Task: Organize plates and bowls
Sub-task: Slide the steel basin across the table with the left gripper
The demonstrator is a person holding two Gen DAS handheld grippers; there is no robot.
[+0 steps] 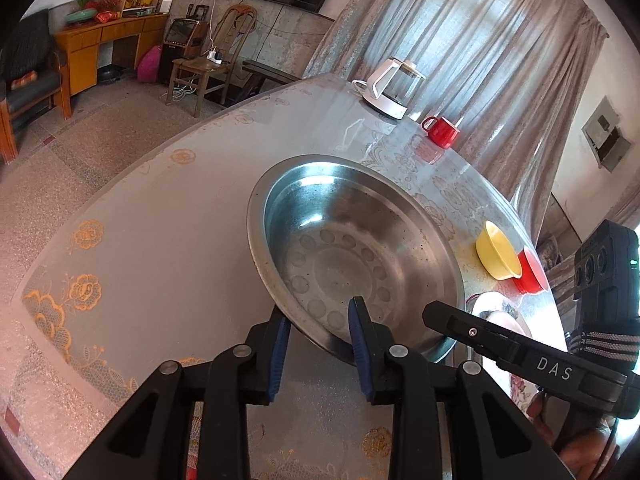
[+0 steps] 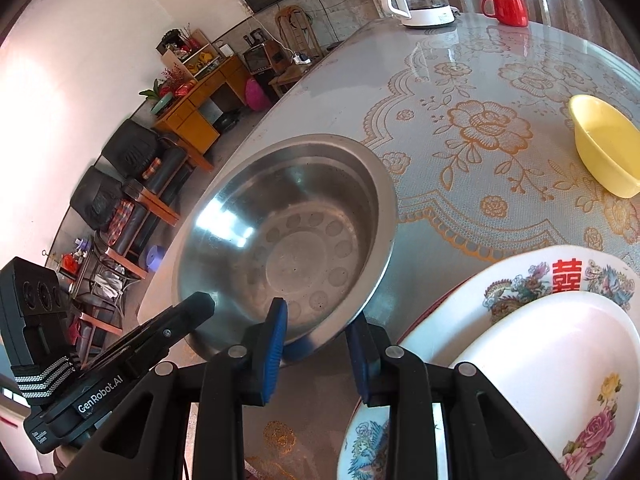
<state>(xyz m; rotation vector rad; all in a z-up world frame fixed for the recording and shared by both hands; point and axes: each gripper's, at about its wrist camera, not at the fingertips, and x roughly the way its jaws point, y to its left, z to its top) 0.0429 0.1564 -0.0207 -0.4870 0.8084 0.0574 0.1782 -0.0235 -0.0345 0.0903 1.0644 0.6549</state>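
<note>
Left wrist view: I see my left gripper [image 1: 320,344] clamped on the near rim of a large round stainless-steel basin [image 1: 352,248], one blue pad outside the wall, the other inside. The basin is tilted, its near edge raised off the floral plastic-covered table [image 1: 152,240]. My right gripper [image 1: 472,332] enters from the right, its black finger reaching the basin's near-right rim. Further right sit a small yellow plastic bowl [image 1: 498,256] and, touching it on its right, a red bowl [image 1: 530,272]. At the far edge stand a white electric kettle with glass jug [image 1: 390,88] and a red mug [image 1: 442,132].

Right wrist view: my right gripper [image 2: 316,344] is clamped on the basin [image 2: 288,240] rim in the same fashion, pads either side of the wall. The left gripper [image 2: 188,312] meets the rim at near left. Near right lies a white plate with a rose pattern [image 2: 560,364] stacked on a larger plate decorated with red characters and birds [image 2: 520,280]. The yellow bowl [image 2: 604,148] sits far right, well apart from the basin.
</note>
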